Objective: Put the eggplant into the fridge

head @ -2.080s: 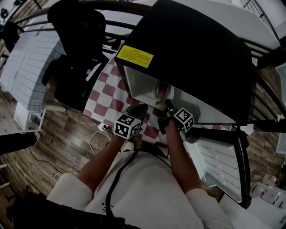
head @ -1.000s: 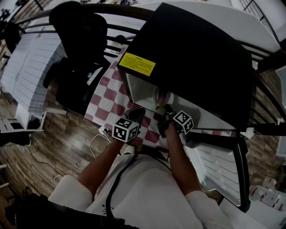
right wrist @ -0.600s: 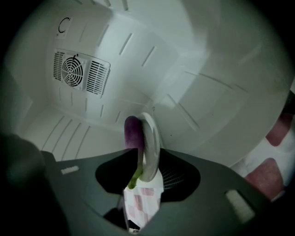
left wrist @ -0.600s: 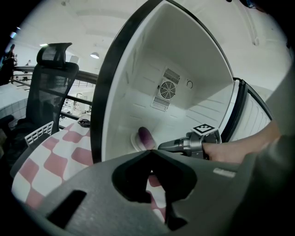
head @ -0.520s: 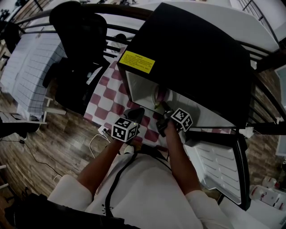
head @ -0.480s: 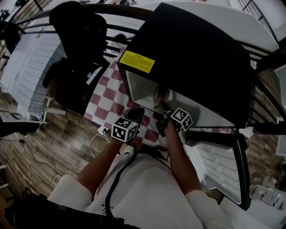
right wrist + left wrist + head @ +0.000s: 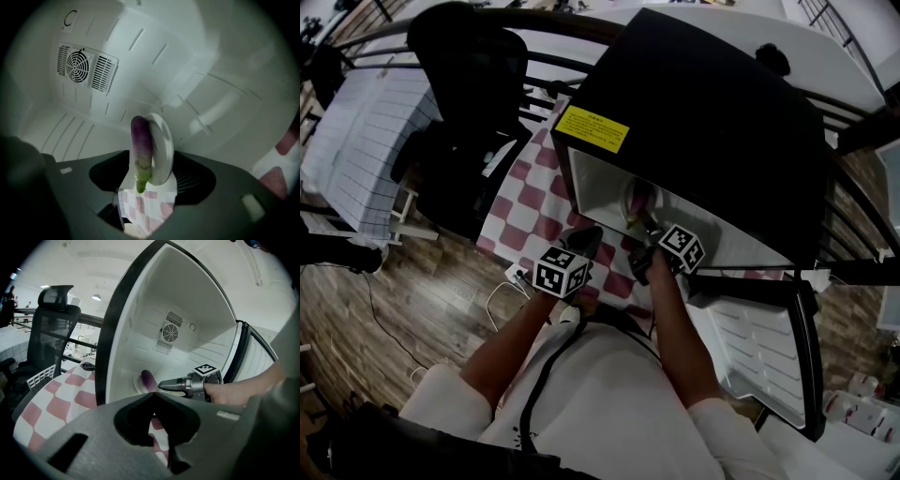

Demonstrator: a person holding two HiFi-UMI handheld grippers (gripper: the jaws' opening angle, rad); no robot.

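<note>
A purple eggplant (image 7: 140,150) with a green stem leans against a white plate (image 7: 162,143) inside the open black fridge (image 7: 703,112). My right gripper (image 7: 150,174) reaches into the fridge mouth. Its jaws are opening, with the eggplant and plate between them and a gap on each side. In the left gripper view the eggplant (image 7: 148,380) sits just past the right gripper (image 7: 165,385). My left gripper (image 7: 152,397) hangs in front of the fridge over the checked cloth, shut and holding nothing. From the head view the eggplant (image 7: 639,199) shows only as a dim patch inside.
The fridge stands on a red and white checked cloth (image 7: 525,206). Its door (image 7: 769,347) hangs open to the right. A black office chair (image 7: 464,84) stands to the left. A fan vent (image 7: 77,63) is in the fridge's back wall.
Both grippers stay at the fridge mouth; only the head view shifts slightly.
</note>
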